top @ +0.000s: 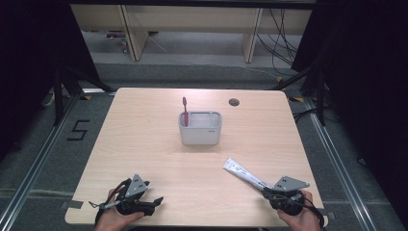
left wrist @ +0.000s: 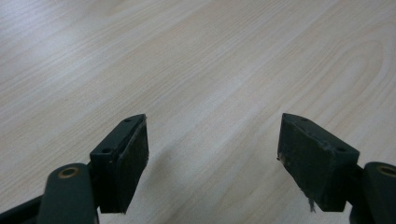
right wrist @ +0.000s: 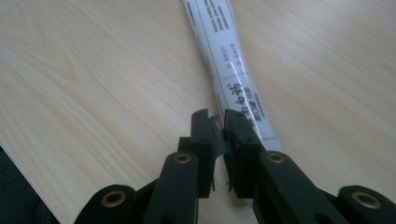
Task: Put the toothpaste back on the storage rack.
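Resting near the table's (top: 144, 144) front right edge, the right gripper (right wrist: 215, 122) has its jaws nearly together, a narrow gap between them, beside the near end of a white toothpaste tube (right wrist: 231, 60) (whether the pads press on it I cannot tell). The tube lies flat, angled toward a grey holder (top: 200, 128) with a red toothbrush (top: 184, 109). The left gripper (left wrist: 212, 140) stands wide over bare wood.

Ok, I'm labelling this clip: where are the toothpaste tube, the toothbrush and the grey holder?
toothpaste tube (top: 243, 172): high view, middle of its white body.
toothbrush (top: 184, 109): high view, red handle above the rim.
grey holder (top: 200, 135): high view, front wall.
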Tool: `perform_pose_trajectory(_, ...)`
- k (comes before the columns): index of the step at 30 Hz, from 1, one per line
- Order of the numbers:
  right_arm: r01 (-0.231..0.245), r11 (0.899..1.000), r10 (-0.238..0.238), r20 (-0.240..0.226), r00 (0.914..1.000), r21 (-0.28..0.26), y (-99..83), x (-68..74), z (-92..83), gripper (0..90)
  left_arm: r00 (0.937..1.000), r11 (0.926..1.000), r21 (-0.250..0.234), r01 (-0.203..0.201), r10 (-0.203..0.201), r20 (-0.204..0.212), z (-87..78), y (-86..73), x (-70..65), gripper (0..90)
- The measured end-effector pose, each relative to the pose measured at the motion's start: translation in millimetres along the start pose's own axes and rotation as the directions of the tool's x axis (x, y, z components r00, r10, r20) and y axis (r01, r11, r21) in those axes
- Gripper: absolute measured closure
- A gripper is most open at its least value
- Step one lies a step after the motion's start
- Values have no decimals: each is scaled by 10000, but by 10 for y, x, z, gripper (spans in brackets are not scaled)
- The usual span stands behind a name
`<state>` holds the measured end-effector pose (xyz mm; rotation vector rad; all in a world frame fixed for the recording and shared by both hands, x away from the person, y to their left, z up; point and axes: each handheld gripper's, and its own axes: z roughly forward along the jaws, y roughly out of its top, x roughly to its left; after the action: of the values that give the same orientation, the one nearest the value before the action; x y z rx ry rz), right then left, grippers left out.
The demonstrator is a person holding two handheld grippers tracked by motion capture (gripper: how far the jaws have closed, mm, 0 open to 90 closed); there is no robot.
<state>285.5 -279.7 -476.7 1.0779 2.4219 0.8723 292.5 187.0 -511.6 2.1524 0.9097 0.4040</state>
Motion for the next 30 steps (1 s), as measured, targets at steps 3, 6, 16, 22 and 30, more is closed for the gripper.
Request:
perform_pose_trajectory(3,347,9989,-348,13,9994,311,82,6,4,743,9999,9998,-140,154,-154,-22,10,-2,7,241)
perform_pose_trajectory(6,723,9954,-727,43,9973,635,189,-2,17,676,10000,10000,-17,27,-27,-95,-2,-5,20,241)
perform_pose_trajectory(16,1160,9767,-1182,18,9930,1805,457,-106,237,525,9999,9998,-94,150,-151,-34,3,-5,12,241)
perform_pose_trajectory(22,1476,9559,-1475,-195,9889,2539,602,-116,361,502,9999,9998,-123,131,-132,-7,6,-5,13,241)
perform_pose_trajectory(30,1631,9251,-1556,-492,9866,3429,715,-122,530,510,9999,9999,-27,145,-145,-19,13,-10,20,240)
